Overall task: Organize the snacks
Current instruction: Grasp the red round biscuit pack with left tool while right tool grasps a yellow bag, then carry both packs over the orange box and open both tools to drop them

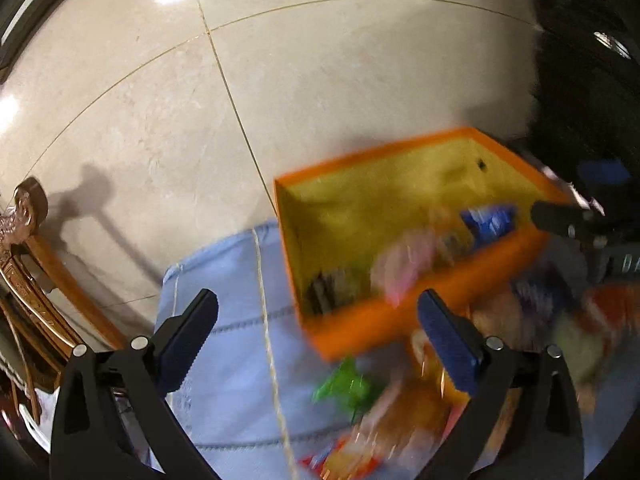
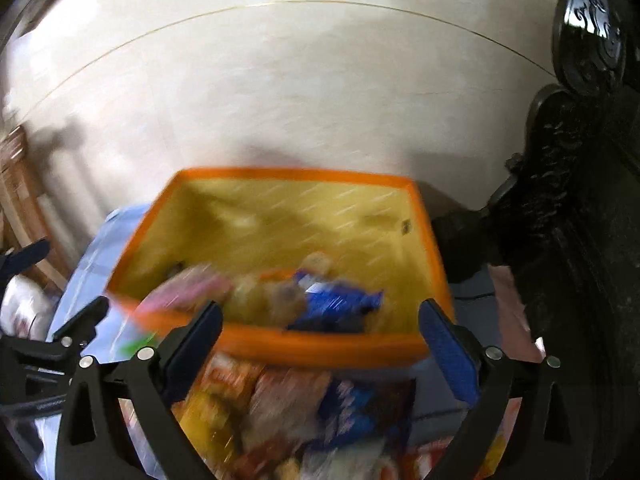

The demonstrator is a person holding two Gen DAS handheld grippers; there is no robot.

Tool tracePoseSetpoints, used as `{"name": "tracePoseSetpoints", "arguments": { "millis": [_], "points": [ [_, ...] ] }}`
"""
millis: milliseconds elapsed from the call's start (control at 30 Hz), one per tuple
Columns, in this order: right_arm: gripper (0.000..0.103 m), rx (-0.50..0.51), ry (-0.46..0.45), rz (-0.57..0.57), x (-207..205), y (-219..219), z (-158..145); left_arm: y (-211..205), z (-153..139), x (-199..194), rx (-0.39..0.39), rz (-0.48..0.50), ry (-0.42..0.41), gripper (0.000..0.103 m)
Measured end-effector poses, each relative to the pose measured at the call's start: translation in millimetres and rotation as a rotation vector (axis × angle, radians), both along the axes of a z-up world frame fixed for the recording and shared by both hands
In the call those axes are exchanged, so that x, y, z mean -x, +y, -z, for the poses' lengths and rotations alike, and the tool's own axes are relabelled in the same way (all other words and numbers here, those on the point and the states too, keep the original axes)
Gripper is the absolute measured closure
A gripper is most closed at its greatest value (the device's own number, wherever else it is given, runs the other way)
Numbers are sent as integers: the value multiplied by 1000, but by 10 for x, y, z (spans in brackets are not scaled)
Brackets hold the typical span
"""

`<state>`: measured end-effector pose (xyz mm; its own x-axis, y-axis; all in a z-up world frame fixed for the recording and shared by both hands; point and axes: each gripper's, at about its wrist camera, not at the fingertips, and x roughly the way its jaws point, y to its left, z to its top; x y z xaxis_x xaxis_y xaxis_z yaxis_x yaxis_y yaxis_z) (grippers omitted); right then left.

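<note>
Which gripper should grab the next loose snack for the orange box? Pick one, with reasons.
Right, probably. The right gripper stands open directly over the loose snack pile before the orange box; the left gripper, also open, faces mostly blue cloth.

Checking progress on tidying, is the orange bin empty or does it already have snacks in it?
Not empty: the orange bin holds a blue packet and a pink packet, though much yellow floor shows.

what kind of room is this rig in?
Probably a home living area. Polished marble-look floor tiles, carved wooden furniture at the side, and an orange snack bin on a blue quilted cloth with loose snack packets beside it.
</note>
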<state>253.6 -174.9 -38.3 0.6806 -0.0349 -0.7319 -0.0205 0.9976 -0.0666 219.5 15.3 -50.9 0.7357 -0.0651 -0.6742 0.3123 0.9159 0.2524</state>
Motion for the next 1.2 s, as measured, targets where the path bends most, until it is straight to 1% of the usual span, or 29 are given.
{"name": "tracePoseSetpoints", "arguments": {
  "millis": [33, 100, 167, 200, 233, 267, 333, 400, 433, 567, 700, 733, 800, 833, 867, 900, 933, 1000, 1033, 1067, 1133, 1200],
  "points": [
    [4, 0, 4, -21, 95, 48, 50, 95, 91, 170, -16, 27, 5, 4],
    [4, -13, 19, -65, 288, 138, 189, 210, 235, 361, -25, 58, 21, 4],
    [4, -15, 44, -102, 405, 236, 336, 358, 502, 595, -29, 92, 65, 4],
    [4, -14, 65, -137, 446, 295, 442, 399, 601, 653, -30, 105, 91, 4],
    [4, 4, 83, -162, 468, 349, 533, 456, 763, 725, -44, 120, 118, 4],
    [4, 29, 94, -180, 478, 400, 608, 496, 886, 783, -59, 139, 129, 4],
    [4, 41, 106, -212, 486, 453, 702, 559, 1082, 846, -83, 163, 142, 4],
    [4, 60, 117, -227, 446, 512, 786, 598, 1205, 852, -61, 189, 165, 4],
    [4, 63, 121, -233, 434, 544, 823, 610, 1252, 839, -49, 191, 164, 4],
    [4, 77, 134, -237, 315, 608, 918, 646, 1376, 643, -8, 202, 170, 4],
    [4, 82, 149, -242, 218, 656, 994, 676, 1531, 405, 51, 241, 250, 4],
    [4, 83, 154, -241, 205, 663, 1003, 688, 1569, 380, 79, 258, 265, 4],
    [5, 85, 159, -243, 190, 679, 1042, 688, 1587, 367, 105, 277, 275, 6],
    [19, 97, 165, -243, 182, 694, 1071, 673, 1581, 365, 111, 286, 274, 13],
    [43, 81, 185, -259, 165, 711, 1108, 670, 1575, 371, 116, 295, 268, 25],
    [55, 49, 190, -265, 164, 717, 1106, 664, 1564, 372, 122, 308, 261, 34],
    [58, 52, 192, -253, 162, 738, 1107, 655, 1548, 383, 133, 319, 251, 54],
    [60, 87, 205, -263, 176, 824, 1125, 656, 1553, 388, 148, 310, 251, 55],
    [62, 100, 213, -264, 191, 851, 1131, 663, 1555, 387, 159, 307, 254, 59],
    [63, 108, 217, -260, 208, 864, 1127, 667, 1554, 391, 174, 304, 259, 59],
    [65, 117, 211, -252, 261, 854, 1086, 729, 1555, 392, 229, 292, 282, 59],
    [65, 121, 197, -245, 306, 826, 1040, 763, 1566, 413, 239, 292, 286, 59]
  ]
}}
